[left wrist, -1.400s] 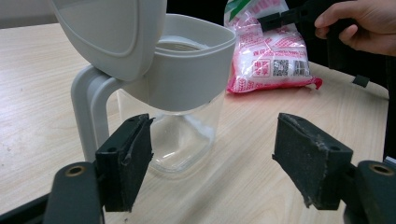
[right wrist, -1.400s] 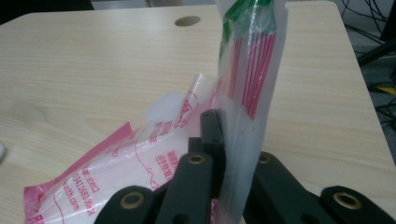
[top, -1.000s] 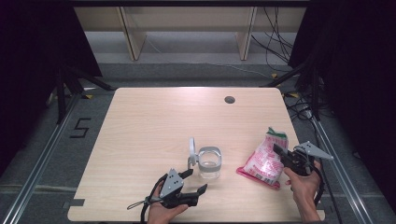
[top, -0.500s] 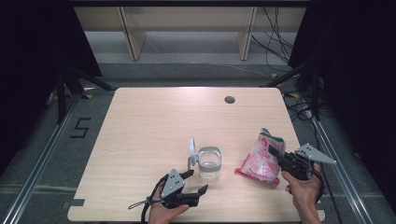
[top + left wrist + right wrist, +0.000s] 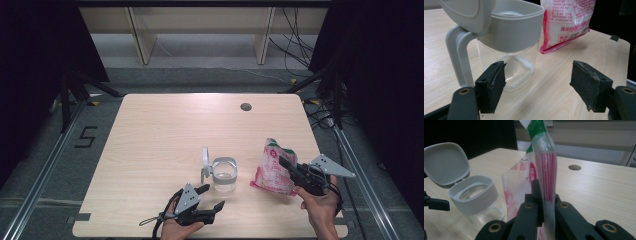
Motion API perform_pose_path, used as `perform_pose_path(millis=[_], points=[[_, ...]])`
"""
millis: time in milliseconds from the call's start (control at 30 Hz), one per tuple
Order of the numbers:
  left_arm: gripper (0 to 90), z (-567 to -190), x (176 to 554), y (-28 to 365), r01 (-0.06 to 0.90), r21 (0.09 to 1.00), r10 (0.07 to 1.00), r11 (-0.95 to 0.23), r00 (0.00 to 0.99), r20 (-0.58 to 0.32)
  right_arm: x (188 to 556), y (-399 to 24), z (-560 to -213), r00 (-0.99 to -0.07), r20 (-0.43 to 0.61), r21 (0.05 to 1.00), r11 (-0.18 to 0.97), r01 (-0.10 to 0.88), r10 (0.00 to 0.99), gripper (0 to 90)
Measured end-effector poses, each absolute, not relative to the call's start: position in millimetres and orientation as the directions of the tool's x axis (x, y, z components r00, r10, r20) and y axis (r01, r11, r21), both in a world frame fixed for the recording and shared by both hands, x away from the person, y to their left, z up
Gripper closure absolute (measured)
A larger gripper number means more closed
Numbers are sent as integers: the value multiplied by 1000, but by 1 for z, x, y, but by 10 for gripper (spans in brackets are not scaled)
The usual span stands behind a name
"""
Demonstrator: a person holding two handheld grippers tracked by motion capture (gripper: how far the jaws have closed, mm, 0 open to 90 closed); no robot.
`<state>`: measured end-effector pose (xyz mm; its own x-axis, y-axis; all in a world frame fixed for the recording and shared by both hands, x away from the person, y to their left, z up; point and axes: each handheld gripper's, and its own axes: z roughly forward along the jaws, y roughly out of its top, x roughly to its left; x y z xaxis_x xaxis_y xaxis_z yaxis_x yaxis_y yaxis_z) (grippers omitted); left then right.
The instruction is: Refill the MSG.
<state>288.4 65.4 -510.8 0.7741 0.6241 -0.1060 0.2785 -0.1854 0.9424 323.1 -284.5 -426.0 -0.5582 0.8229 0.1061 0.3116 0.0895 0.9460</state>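
Right hand-held gripper (image 5: 285, 165) clamps a pink bag (image 5: 272, 167) near the pale wooden counter's (image 5: 160, 130) right edge; left hand-held gripper (image 5: 212, 196) gapes by a jar (image 5: 223, 174).

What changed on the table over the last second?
The right gripper, shut on the pink bag, tipped the bag up from lying tilted to nearly upright, lifting it slightly. The left gripper stayed open near the table edge; the clear jar kept its place, lid open.

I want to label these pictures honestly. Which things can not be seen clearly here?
- Bag: right gripper view, its bottom hidden behind the right gripper; its top cut off by the edge.
- Bag print: high view, too small to read.
- Jar: left gripper view, lid cut off at top.
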Motion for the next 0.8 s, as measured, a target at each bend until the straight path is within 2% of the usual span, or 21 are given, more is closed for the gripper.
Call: perform_pose_path(millis=[67,233,267,367,400,433,467,500,533,567,767,800], points=[[270,-512,287,63,294,942,624,-162,770,-133,323,-283,-424,-570,85,950,106,294,817,900],[270,-512,287,58,283,940,609,-191,785,-112,321,-275,-419,-590,85,952,109,284,803,900],[271,-513,286,56,293,937,616,-190,779,-118,324,-274,-418,-604,39,963,132,235,796,900],[271,-515,284,43,293,938,594,-187,794,-129,320,-268,-414,-606,64,956,126,265,793,900],[271,-515,283,38,293,936,588,-195,799,-128,323,-268,-415,-616,29,962,146,231,787,900],[271,-516,282,33,291,939,585,-185,800,-133,322,-266,-414,-622,36,961,144,236,782,900],[274,-518,281,26,281,946,584,-163,800,-137,319,-264,-412,-615,62,954,134,268,786,900],[273,-517,281,25,282,941,578,-187,806,-127,320,-263,-413,-618,39,962,138,235,785,900],[274,-517,281,22,268,940,574,-209,812,-104,319,-263,-411,-628,33,961,149,234,777,900],[274,-518,281,18,278,942,579,-186,806,-124,318,-261,-411,-642,39,962,145,232,766,900],[274,-519,283,2,271,934,569,-231,817,-96,308,-253,-402,-649,58,954,149,259,759,900],[272,-517,282,0,272,926,562,-262,823,-83,308,-252,-401,-660,28,960,164,227,751,900]])
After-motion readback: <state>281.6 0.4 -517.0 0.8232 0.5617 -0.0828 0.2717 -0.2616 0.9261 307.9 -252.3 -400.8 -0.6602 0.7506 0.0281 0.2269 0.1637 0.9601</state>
